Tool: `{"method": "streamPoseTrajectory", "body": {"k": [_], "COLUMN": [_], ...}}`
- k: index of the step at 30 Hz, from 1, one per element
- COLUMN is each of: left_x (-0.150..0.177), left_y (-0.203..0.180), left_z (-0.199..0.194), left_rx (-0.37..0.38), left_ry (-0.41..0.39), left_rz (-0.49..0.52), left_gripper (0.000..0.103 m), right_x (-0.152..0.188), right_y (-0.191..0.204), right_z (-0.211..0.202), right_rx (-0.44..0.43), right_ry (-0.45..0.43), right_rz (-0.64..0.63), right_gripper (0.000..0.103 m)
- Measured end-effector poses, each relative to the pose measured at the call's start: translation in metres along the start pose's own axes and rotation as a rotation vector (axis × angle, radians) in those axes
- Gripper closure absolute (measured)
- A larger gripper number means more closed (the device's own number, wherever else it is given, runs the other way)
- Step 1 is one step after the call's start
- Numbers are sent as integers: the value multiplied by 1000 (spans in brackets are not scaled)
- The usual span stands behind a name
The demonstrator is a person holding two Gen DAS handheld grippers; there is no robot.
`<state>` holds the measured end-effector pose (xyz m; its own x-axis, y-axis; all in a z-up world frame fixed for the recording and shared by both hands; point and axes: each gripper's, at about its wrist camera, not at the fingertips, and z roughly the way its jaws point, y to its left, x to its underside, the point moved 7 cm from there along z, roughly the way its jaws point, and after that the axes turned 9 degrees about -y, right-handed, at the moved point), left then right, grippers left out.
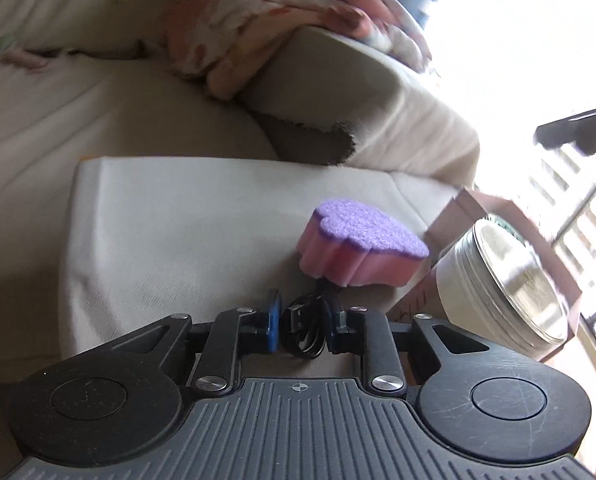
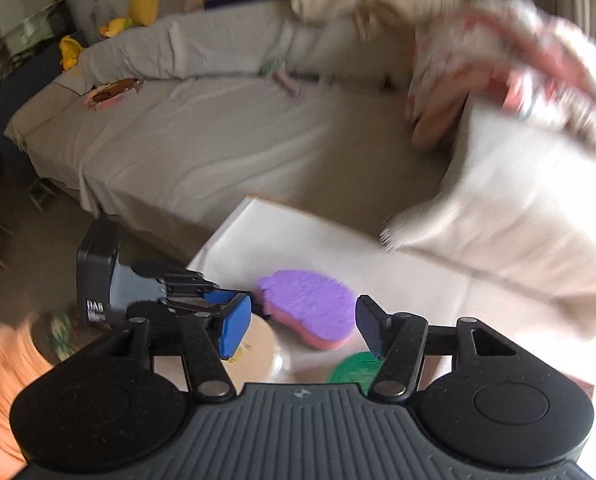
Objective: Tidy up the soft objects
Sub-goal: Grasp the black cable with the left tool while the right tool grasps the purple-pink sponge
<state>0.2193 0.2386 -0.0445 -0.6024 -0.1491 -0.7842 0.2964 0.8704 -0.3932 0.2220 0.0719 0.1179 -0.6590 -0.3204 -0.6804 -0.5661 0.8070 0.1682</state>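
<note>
A pink sponge with a purple scrub top (image 1: 361, 246) lies on a white cloth-covered table (image 1: 170, 232), just ahead of my left gripper (image 1: 303, 326). The left gripper is shut on a coiled black USB cable (image 1: 303, 328). In the right wrist view the same sponge (image 2: 309, 308) lies ahead of my right gripper (image 2: 301, 330), which is open and empty. A green sponge (image 2: 353, 368) lies near its right finger. The left gripper shows there too (image 2: 234, 330).
A round metal tin (image 1: 501, 280) leans in a cardboard box (image 1: 493, 208) to the right of the sponge. A beige sofa (image 2: 218, 140) with a pink floral cloth (image 1: 282, 12) lies beyond the table. A bright window is at the right.
</note>
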Motion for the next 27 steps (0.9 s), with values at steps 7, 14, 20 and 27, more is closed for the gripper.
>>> {"method": "streamPoseTrajectory", "body": {"k": [7, 14, 20, 27], "left_x": [24, 38, 37, 39], "left_y": [12, 5, 3, -2], "left_z": [-56, -64, -57, -55], "left_rx": [-299, -318, -299, -307], "left_ry": [-136, -227, -220, -215], "left_rz": [-47, -142, -123, -110], "left_gripper": [80, 82, 82, 82], "right_x": [-5, 0, 9, 14], "right_y": [-2, 11, 41, 37], "right_z": [69, 128, 158, 178], "right_rx": [40, 76, -3, -8], "right_ry": [167, 313, 422, 475], "right_rz": [25, -164, -428, -492], "right_gripper": [45, 45, 45, 32]}}
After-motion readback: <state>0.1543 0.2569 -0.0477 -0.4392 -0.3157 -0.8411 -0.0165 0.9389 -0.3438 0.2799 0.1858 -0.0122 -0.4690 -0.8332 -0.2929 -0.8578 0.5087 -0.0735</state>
